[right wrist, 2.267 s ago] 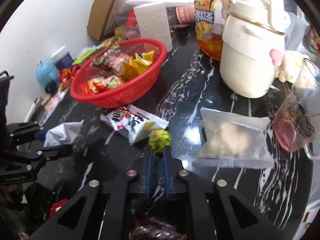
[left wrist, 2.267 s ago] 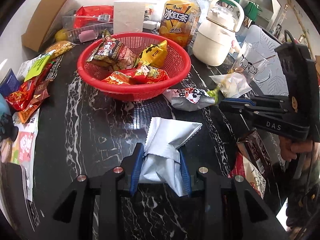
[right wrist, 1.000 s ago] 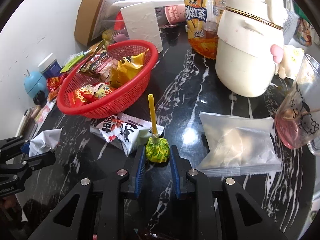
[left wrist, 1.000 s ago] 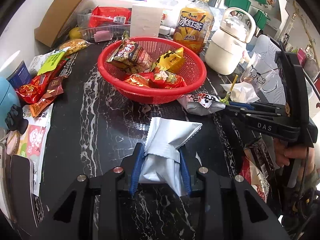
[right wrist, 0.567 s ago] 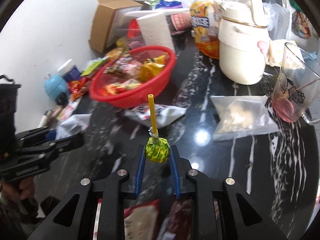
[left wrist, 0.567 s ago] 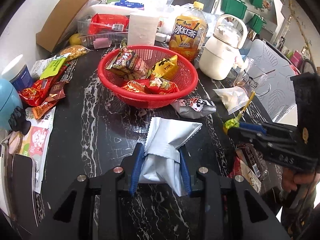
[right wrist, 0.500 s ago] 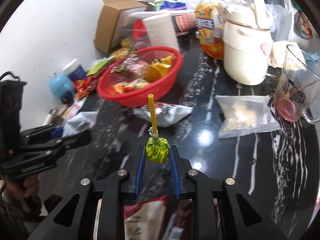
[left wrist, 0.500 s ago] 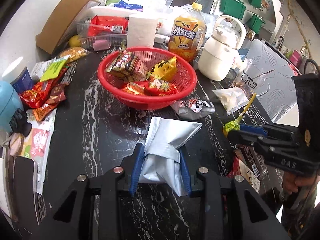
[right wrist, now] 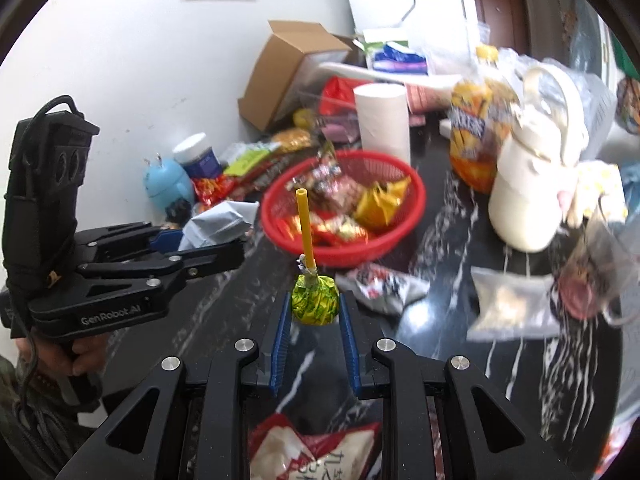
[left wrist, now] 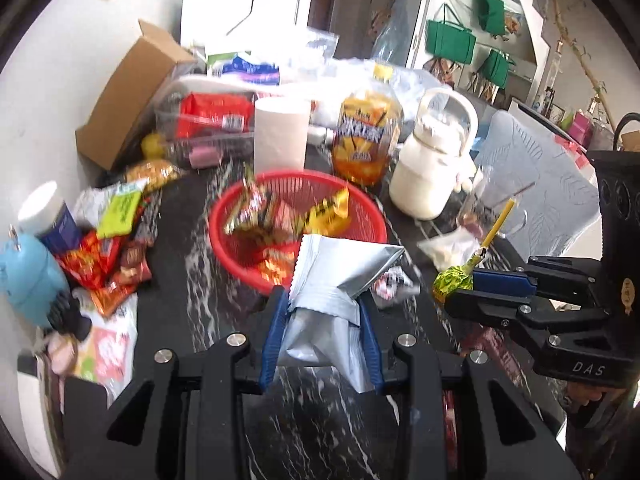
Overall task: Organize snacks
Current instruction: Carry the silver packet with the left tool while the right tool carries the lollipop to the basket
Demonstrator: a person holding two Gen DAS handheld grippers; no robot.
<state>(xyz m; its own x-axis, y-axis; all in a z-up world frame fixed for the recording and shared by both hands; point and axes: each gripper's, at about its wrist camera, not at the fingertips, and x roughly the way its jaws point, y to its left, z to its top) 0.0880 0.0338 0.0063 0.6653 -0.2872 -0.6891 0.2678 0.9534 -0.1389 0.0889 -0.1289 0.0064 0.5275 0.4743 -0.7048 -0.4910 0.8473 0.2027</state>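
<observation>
Silver snack packet [left wrist: 328, 304] looks light and crushable, pinched mid-body by the left gripper [left wrist: 320, 344]; right gripper [right wrist: 314, 332] clamps the lollipop [right wrist: 315, 300], red basket [right wrist: 400, 236] at one o'clock.

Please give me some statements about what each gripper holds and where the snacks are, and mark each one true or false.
1. The left gripper is shut on a silver packet. True.
2. The right gripper is empty. False: its jaws clamp a lollipop.
3. The red basket already contains snacks. True.
4. The lollipop's stick points down at the table. False: it points up, away from the jaws.
</observation>
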